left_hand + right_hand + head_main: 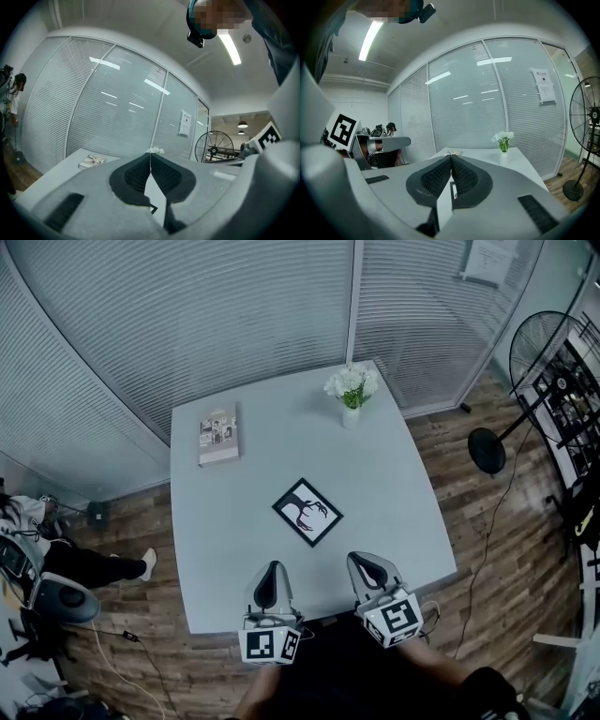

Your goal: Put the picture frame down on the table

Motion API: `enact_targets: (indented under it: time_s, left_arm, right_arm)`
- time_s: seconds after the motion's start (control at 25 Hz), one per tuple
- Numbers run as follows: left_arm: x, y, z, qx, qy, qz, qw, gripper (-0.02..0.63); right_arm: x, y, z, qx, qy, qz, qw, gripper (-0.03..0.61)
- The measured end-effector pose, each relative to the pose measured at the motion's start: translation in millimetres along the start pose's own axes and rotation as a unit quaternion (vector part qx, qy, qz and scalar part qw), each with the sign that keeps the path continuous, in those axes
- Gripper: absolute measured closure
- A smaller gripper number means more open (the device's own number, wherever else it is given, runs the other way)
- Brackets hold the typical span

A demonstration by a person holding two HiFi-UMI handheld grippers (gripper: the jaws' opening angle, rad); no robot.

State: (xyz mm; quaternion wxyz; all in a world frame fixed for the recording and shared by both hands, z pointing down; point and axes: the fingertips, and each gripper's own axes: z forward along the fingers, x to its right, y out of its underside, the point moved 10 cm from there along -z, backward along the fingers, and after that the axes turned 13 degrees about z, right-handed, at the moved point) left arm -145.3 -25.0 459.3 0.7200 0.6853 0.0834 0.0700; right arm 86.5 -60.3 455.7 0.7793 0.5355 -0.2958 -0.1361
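Note:
A black picture frame (307,512) with a dark tree-like print lies flat on the white table (394,484), turned like a diamond. My left gripper (270,570) hovers over the near table edge, below and left of the frame, jaws shut on nothing. To its right, my right gripper (365,562) is also shut and empty, just below the frame's right side. Neither touches the frame. A sliver of the frame's corner (152,209) shows under the left gripper's (150,161) closed tips. A bit of its edge (452,190) shows past the right gripper (451,161).
A book (218,435) lies at the table's far left. A small vase of white flowers (352,390) stands at the far right corner. Glass walls with blinds close the back. A floor fan (525,381) stands right of the table. A seated person's legs (94,568) are at the left.

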Motion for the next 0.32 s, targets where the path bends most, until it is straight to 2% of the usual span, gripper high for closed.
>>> enact_targets:
  time_s: [0.32]
  left_arm:
    - [1.0, 1.1, 2.8, -0.001, 0.003, -0.002, 1.0, 0.594]
  right_arm:
    - [-0.6, -2.6, 0.7, 0.0, 0.001, -0.003, 1.0, 0.566]
